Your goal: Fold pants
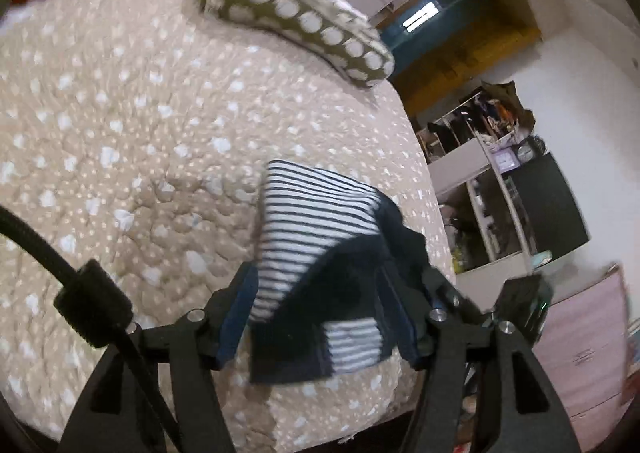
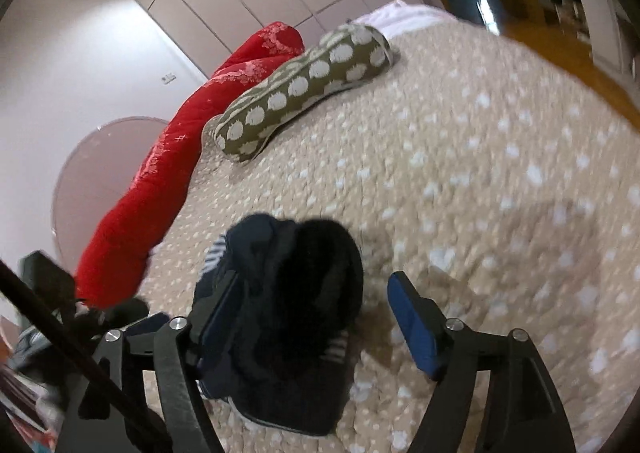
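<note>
The pants are a small folded bundle, navy with navy-and-white stripes, lying on the beige spotted bed cover near its right edge. My left gripper straddles the bundle, and the cloth fills the gap and touches both blue pads. In the right wrist view the pants show as a dark heap. My right gripper stands open around it. Its left pad lies against the cloth, while its right pad is well apart from the cloth over bare cover.
An olive pillow with white dots lies at the far side of the bed, and a red quilt runs along the wall side. Past the bed's edge stand cluttered shelves and pink drawers.
</note>
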Motion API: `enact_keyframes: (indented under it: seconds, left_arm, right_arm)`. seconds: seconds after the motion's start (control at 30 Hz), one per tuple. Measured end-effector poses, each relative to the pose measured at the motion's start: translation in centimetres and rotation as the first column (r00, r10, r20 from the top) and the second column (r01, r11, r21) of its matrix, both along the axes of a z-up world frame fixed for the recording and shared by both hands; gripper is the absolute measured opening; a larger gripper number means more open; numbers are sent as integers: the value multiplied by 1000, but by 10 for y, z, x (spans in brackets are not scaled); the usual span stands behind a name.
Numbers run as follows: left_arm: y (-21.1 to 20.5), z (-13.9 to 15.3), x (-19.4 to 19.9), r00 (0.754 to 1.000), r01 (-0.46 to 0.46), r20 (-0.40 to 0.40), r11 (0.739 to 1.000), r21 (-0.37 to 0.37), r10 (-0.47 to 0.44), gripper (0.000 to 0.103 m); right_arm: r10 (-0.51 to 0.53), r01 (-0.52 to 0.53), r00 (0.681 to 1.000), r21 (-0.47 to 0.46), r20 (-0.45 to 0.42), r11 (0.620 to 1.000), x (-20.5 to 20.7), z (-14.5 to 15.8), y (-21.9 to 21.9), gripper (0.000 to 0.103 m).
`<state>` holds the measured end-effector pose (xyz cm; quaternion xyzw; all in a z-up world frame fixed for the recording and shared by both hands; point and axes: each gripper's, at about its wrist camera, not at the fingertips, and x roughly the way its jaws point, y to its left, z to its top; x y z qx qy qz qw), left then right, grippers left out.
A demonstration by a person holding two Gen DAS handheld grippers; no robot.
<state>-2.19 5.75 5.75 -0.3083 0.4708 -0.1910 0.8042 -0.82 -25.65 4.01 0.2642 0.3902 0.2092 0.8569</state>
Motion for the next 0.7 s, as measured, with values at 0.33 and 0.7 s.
enact_keyframes:
  seconds: [0.33, 0.7]
  left_arm:
    - [-25, -43, 44, 988, 109, -82, 966, -236, -132, 71]
    - [-22, -2, 96, 998, 54, -37, 996, -66, -57, 49]
  right_arm:
    - [77, -55, 994, 252, -80, 966, 22, -34, 4, 46]
    - [85, -83, 996, 184, -1, 979, 75, 11, 34, 32]
